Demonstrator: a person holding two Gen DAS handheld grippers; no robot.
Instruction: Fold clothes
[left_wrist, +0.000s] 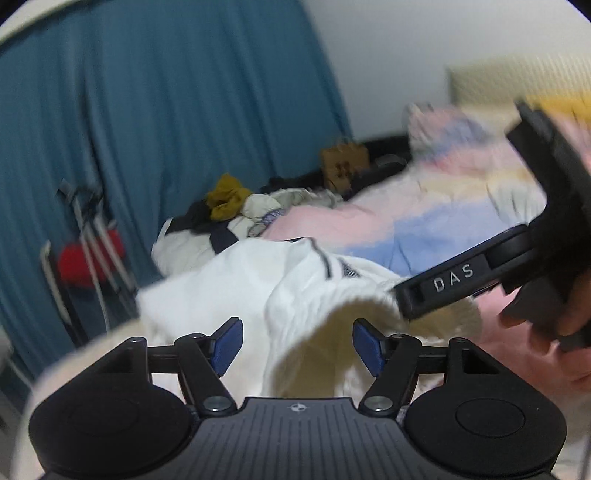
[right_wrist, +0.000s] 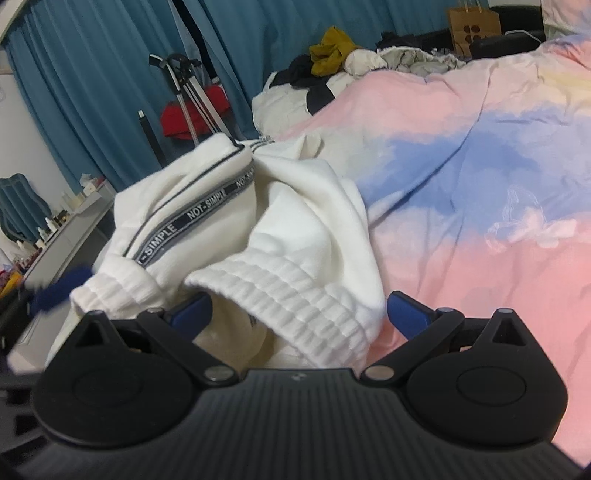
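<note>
I see soft, floppy white fleece garment (right_wrist: 295, 229): light, thick. I grab ribbed hem. Left tool (left_wrist: 297, 343) wide, empty; right tool (right_wrist: 299, 314) wide around hem.

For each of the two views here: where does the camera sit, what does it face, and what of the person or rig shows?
Left wrist: on the left gripper, facing the white garment and blue curtain; the right gripper and a hand show.
Right wrist: on the right gripper, over the garment's ribbed waistband; the left gripper's fingertips show.
Shared: garment, pink-blue duvet, paper bag.
</note>
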